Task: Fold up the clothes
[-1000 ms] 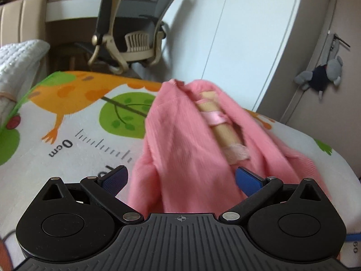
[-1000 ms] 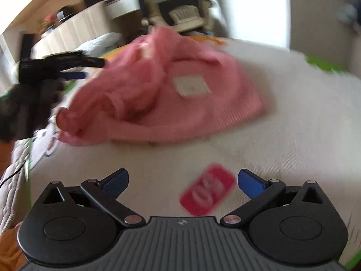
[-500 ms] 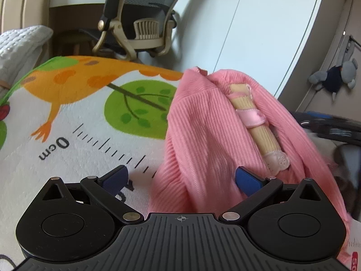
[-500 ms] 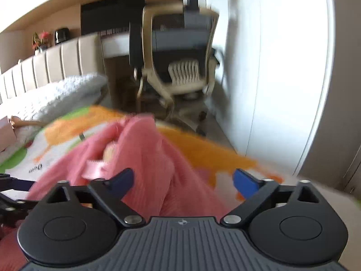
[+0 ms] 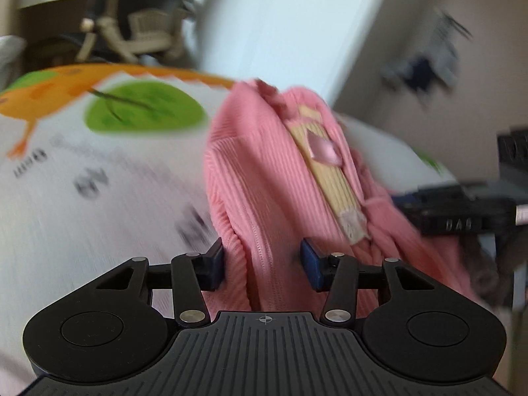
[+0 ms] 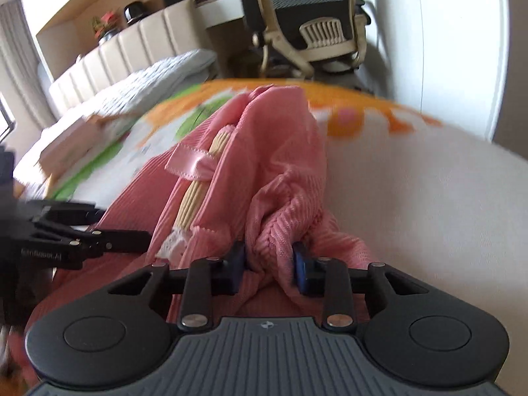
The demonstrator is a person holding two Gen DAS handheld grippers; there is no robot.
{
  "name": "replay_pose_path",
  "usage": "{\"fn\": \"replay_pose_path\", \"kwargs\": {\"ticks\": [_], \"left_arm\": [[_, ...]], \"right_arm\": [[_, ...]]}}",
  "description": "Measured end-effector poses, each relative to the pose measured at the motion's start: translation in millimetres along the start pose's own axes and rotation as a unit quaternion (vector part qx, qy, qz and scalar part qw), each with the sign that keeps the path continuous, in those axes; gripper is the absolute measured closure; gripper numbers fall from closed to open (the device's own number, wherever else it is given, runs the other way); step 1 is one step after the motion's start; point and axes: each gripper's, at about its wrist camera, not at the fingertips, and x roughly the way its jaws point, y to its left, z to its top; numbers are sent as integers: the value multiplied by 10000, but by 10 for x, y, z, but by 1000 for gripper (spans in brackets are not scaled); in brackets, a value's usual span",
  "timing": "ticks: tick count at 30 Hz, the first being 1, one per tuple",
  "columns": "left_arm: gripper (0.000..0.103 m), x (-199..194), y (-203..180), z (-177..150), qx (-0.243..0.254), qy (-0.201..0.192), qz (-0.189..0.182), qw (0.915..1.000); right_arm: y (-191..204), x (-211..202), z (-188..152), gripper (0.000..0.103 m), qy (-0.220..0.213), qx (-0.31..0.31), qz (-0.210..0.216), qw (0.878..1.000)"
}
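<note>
Garment: 1 pink ribbed knit top (image 5: 264, 178), bunched on printed mat (image 5: 99, 198).
L tongs (image 5: 263, 264): clenched on top's fabric.
R tongs (image 6: 269, 269): clenched on a 2nd bunch.

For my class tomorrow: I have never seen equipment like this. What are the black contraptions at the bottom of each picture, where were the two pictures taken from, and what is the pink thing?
No robot here: a person holds a pair of hand-operated tongs in each hand. Each carries a wide-angle camera looking forward along its two blue-tipped fingers, so the black body fills the bottom of each picture.

One picture comes from the left tongs, the other from the right tongs. Each also glimpses the other tool at its edge.

The pink ribbed garment, with a beige strip and satin bow, lies bunched on a cartoon-printed mat. Both tongs have closed on folds of it, probably to spread it for folding. An office chair stands behind.
</note>
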Motion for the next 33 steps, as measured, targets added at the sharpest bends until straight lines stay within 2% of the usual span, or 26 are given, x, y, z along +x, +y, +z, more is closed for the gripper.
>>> {"fn": "replay_pose_path", "kwargs": {"ticks": [3, 5, 8, 9, 10, 13, 14, 15, 16, 18, 19, 21, 22, 23, 24, 25, 26, 29, 31, 33], "left_arm": [[41, -247, -277, -267, 276, 288, -107, 9991], [27, -423, -358, -334, 192, 374, -128, 9990], [12, -730, -428, -292, 41, 142, -298, 9994], [10, -818, -469, -276, 55, 58, -365, 9993], [9, -885, -525, -261, 112, -11, -396, 9992], [9, -904, -690, -228, 335, -45, -324, 9989], [9, -879, -736, -220, 388, -10, -320, 9987], [9, -849, -780, -217, 435, 42, -345, 9984], [9, -823, -827, -213, 496, 86, -360, 9981], [9, -797, -892, -202, 691, 133, -312, 9970], [8, -792, -936, -197, 824, 131, -270, 9961], [6, -800, -1024, -228, 1096, 93, -176, 9938], [6, -795, -1059, -255, 1213, 94, -125, 9925], [6, -776, -1085, -286, 1310, 124, -72, 9913], [6, -749, -1110, -321, 1388, 177, -29, 9902], [6, -711, -1133, -358, 1438, 266, -15, 9892], [6, -676, -1157, -397, 1486, 371, -27, 9882], [6, -628, -1236, -521, 1710, 643, -74, 9832], [6, -633, -1294, -608, 1989, 691, 28, 9776], [6, -603, -1314, -687, 2222, 717, 263, 9720]], "right_arm": [[78, -538, -394, 73, 17, -132, -303, 9995], [105, -890, -523, 72, -203, -82, -524, 9984], [63, -1224, -618, 59, -459, 489, -126, 9977], [49, -1295, -645, 53, -506, 692, 48, 9963], [75, -1261, -678, 53, -453, 813, 260, 9953], [303, -947, -750, 54, -140, 618, 563, 9964], [413, -820, -778, 56, 14, 396, 563, 9976], [516, -739, -796, 70, 103, 103, 500, 9986], [593, -720, -777, 84, 61, -317, 287, 9991], [727, -695, -730, 100, -45, -1129, -180, 9934], [641, -778, -641, 100, -267, -1346, -677, 9882], [469, -945, -463, 101, -709, -1765, -1663, 9676], [377, -1019, -381, 101, -920, -1979, -2181, 9512], [247, -1032, -343, 101, -1088, -2270, -2903, 9232], [111, -1040, -306, 101, -1230, -2531, -3590, 8899], [-57, -1008, -270, 100, -1243, -2661, -4119, 8626], [-188, -988, -235, 100, -1186, -2557, -4309, 8573], [-540, -993, -135, 99, -1006, -1474, -4041, 8971], [-623, -1011, -137, 91, -1037, -876, -3637, 9216], [-584, -1024, -150, 83, -1228, -550, -3303, 9342]]}}
